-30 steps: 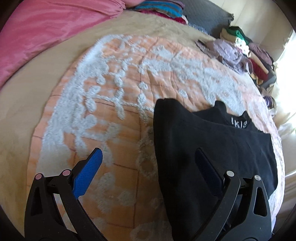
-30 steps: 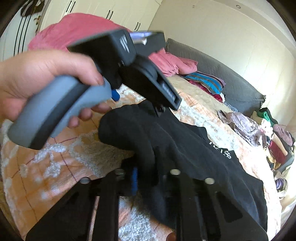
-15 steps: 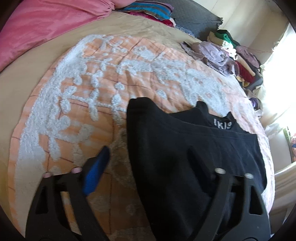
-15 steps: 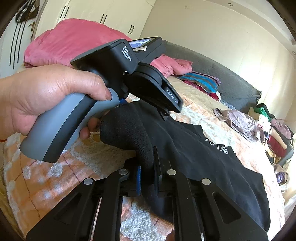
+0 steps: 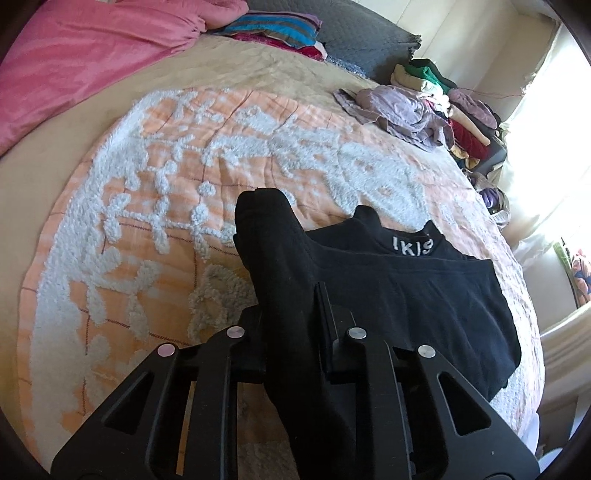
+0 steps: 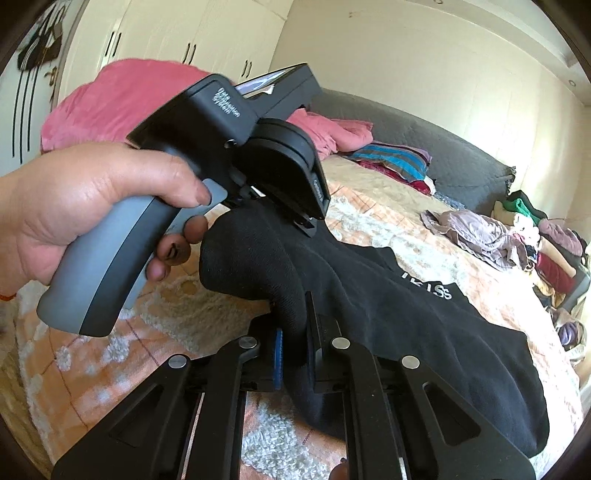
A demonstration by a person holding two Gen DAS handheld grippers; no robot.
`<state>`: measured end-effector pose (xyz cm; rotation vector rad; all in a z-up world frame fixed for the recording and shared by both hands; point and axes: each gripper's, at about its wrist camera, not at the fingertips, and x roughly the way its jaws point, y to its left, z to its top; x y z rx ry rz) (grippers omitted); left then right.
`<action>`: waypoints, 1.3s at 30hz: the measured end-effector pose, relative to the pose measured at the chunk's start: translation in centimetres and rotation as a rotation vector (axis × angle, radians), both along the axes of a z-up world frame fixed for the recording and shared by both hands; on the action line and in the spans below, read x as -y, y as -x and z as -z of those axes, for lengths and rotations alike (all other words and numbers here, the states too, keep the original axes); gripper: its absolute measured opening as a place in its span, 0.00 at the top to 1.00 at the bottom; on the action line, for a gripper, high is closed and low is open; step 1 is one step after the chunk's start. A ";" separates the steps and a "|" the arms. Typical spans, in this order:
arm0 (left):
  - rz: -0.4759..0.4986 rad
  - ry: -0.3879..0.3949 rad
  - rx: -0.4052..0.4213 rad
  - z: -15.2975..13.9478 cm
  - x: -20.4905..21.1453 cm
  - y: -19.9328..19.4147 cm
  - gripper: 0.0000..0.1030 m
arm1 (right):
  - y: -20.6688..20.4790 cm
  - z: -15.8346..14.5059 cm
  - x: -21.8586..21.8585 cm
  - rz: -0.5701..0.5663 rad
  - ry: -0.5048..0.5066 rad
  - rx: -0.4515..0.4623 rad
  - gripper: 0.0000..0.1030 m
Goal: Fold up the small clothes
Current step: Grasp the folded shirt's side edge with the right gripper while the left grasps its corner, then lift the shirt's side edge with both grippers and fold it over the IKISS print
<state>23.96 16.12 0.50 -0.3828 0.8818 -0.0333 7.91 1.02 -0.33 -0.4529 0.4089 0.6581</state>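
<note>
My left gripper [image 5: 291,325] is closing, black garment [image 5: 406,295] pinched between its fingers. My right gripper [image 6: 293,350] is clamped on the same garment's near edge. It lies on the orange tufted bedspread [image 5: 147,221]. A clothes pile [image 5: 443,110] sits well beyond it; my left hand [image 6: 92,206] blocks the right view.

bed [image 5: 229,70] with a tan cover; an orange quilt with white tufted pattern [image 5: 207,155] spread over its middle. on the quilt, near right, a black garment [image 5: 424,288] with white lettering at its far edge, its near-left part raised off the quilt. far left, a pink duvet [image 5: 74,62] bunched up. at the far end, striped folded cloth [image 5: 273,31] against a grey headboard cushion [image 5: 362,40]. far right, a crumpled mauve garment [image 5: 399,110], then a heap of mixed clothes [image 5: 454,110] at the bed's edge.
</note>
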 end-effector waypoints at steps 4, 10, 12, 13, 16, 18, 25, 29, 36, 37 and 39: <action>0.001 -0.003 0.014 -0.7 0.3 0.5 0.88 | 0.2 -0.6 0.7 0.011 -0.030 -0.001 0.92; 0.001 -0.007 0.024 -1.6 0.8 1.0 0.88 | 0.4 -1.2 1.5 0.028 -0.058 -0.002 0.93; 0.001 -0.012 0.029 -2.0 1.0 1.2 0.88 | 0.4 -1.3 1.7 0.031 -0.062 0.000 0.93; 0.000 -0.012 0.031 -2.1 1.1 1.2 0.88 | 0.4 -1.3 1.9 0.033 -0.064 0.000 0.93; 0.001 -0.015 0.038 -2.7 1.4 1.4 0.88 | 0.6 -1.6 2.2 0.040 -0.074 0.005 0.93; 0.002 -0.020 0.040 -3.0 1.6 1.4 0.88 | 0.7 -1.8 2.5 0.046 -0.082 0.008 0.93; 0.004 -0.037 0.049 -3.9 2.6 1.5 0.88 | 0.7 -2.4 3.5 0.059 -0.105 0.008 0.93; 0.002 -0.047 0.051 -4.2 2.9 1.6 0.88 | 0.7 -2.6 3.9 0.061 -0.113 0.009 0.93; 0.008 -0.059 0.054 -4.6 3.3 1.5 0.88 | 0.6 -2.9 4.4 0.068 -0.130 0.008 0.93; 0.008 -0.062 0.054 -4.7 3.4 1.5 0.88 | 0.5 -3.0 4.5 0.069 -0.133 0.008 0.93; 0.011 -0.065 0.055 -4.8 3.5 1.4 0.88 | 0.6 -3.1 4.6 0.072 -0.138 0.009 0.93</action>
